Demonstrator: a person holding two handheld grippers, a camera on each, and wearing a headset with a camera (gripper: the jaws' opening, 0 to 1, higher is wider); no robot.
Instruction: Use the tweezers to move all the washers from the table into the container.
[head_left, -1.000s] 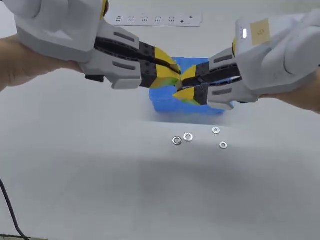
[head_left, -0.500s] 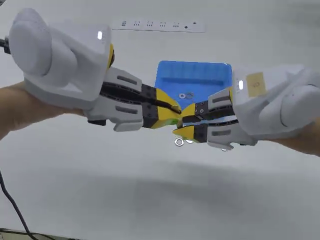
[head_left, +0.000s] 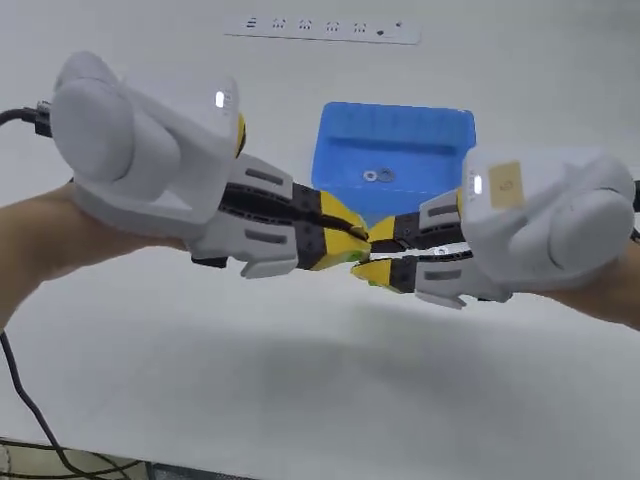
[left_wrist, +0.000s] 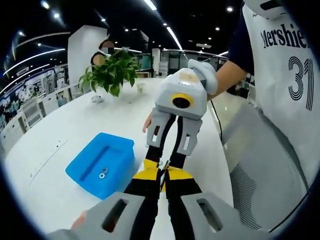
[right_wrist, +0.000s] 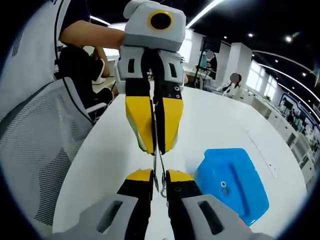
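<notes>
My headset camera is looking down from close above the table (head_left: 300, 390). My left gripper (head_left: 357, 247) and right gripper (head_left: 364, 264) are meeting tip to tip at the centre, and the container (head_left: 340, 140) is lying at 12 o'clock. The left gripper camera is facing along its jaws, very near, straight into the right gripper. The right gripper camera is facing back along the tweezers (right_wrist: 159, 167) into the left gripper. Both are sharing the container, at 8 o'clock in the left gripper view and at 4 o'clock in the right gripper view.
</notes>
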